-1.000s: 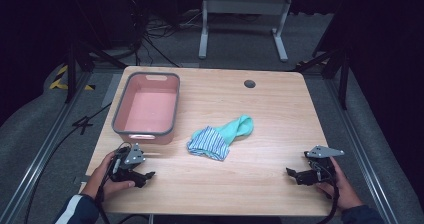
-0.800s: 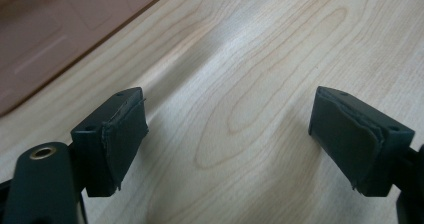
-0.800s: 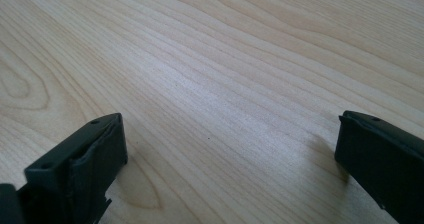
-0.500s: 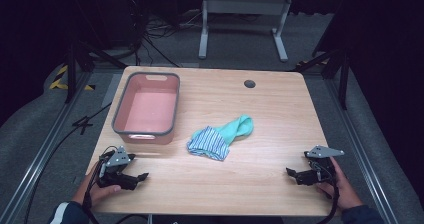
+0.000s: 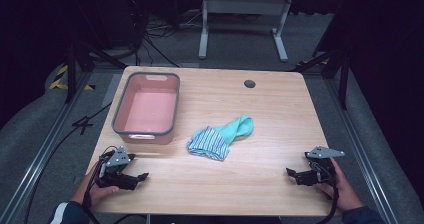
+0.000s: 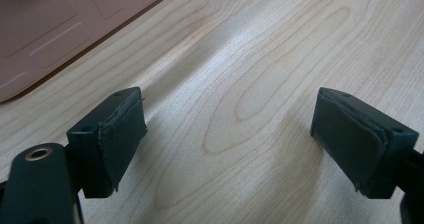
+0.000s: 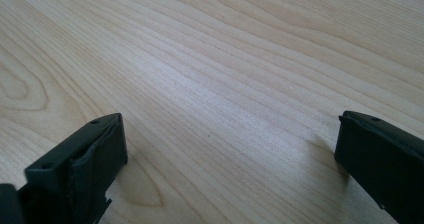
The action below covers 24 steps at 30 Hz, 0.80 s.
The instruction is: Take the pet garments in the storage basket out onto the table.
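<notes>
Apparently nothing done yet; sock (image 5: 220, 139) lies mid-table just right of pink bin (image 5: 146, 108), untouched; left gripper (image 5: 134, 178) and right gripper (image 5: 295, 174) both gape wide, empty, at near edge.

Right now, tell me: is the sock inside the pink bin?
No, the sock lies crumpled on the bare table to the right of the pink bin, outside its rim.
</notes>
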{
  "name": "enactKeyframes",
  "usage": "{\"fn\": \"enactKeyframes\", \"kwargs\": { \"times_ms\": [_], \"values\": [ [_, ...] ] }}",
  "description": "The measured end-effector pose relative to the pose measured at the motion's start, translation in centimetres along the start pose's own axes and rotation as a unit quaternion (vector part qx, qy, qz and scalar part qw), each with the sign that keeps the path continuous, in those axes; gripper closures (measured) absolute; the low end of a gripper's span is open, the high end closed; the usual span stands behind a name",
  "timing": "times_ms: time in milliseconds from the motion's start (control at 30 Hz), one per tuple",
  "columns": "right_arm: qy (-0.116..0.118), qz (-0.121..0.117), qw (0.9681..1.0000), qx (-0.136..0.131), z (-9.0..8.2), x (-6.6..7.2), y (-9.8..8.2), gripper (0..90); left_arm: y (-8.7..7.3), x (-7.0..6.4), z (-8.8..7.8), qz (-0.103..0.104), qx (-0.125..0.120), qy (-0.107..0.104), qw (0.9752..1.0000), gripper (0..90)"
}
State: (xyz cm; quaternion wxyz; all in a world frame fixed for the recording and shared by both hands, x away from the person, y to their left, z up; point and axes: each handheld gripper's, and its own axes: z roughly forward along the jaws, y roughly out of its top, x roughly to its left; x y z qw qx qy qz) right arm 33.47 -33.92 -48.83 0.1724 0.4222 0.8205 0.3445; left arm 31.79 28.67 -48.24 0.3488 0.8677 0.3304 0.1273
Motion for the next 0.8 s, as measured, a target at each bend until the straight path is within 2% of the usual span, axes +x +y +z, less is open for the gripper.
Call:
{"fn": "enactKeyframes", "kwargs": {
  "times_ms": [500,800],
  "values": [
    [0.0,-0.001,1.0,0.0,0.0,-0.01,0.0,0.7,0.1,0.05,0.07,0.0,0.003,0.004,1.0,12.4],
    [-0.001,-0.001,1.0,0.0,0.0,-0.01,0.0,0.7,0.11,0.01,0.17,-0.008,0.003,0.005,1.0,10.6]
  ]
}}
